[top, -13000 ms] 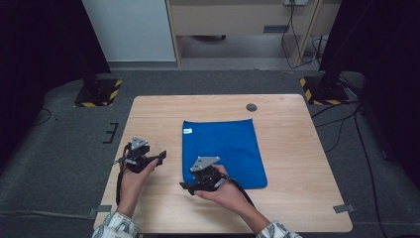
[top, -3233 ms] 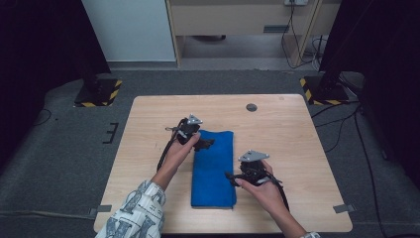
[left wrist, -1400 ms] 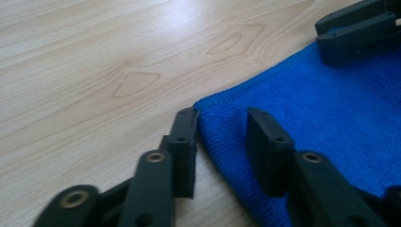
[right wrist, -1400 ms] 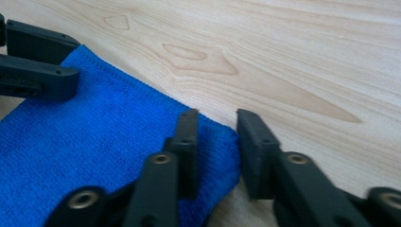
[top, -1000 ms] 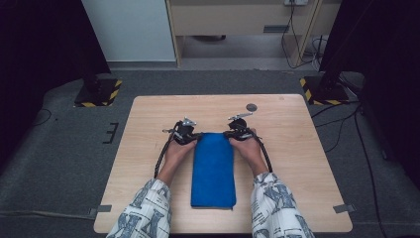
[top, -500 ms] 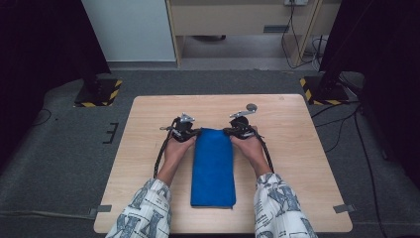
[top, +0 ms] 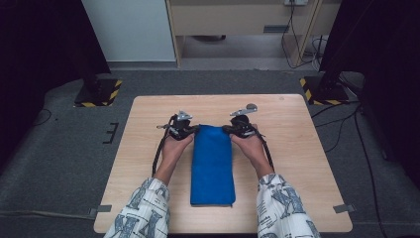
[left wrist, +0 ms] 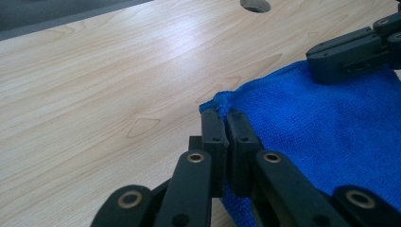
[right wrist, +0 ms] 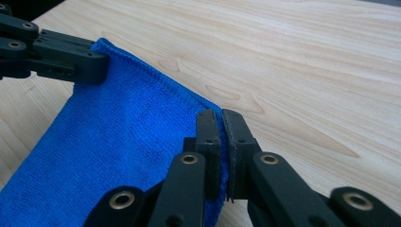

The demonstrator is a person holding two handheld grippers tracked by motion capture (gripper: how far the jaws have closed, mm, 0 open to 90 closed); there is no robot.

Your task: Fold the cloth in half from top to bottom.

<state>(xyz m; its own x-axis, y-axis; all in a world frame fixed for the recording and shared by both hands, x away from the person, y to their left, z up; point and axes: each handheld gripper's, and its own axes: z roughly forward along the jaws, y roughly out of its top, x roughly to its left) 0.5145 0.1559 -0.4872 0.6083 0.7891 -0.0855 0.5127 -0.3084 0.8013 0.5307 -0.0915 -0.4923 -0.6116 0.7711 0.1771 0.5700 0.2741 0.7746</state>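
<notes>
Cloth, blue and folded into a long narrow strip, lay down the middle of the wooden table, its long axis running from the person's edge straight away toward the far side. Its near short end sat close to the front edge between the two patterned sleeves; its far short end reached about the table's centre. At that far end, the left gripper was clamped on the left corner, a small pucker of blue fabric standing up between its closed jaws. The right gripper was likewise pinched tight on the right corner, the hemmed edge caught between its jaws. Both far corners were lifted slightly off the wood, while the rest of the strip lay flat. A round hole in the tabletop sat just beyond the right gripper. Bare wood lay on both sides of the strip and beyond its far end.
</notes>
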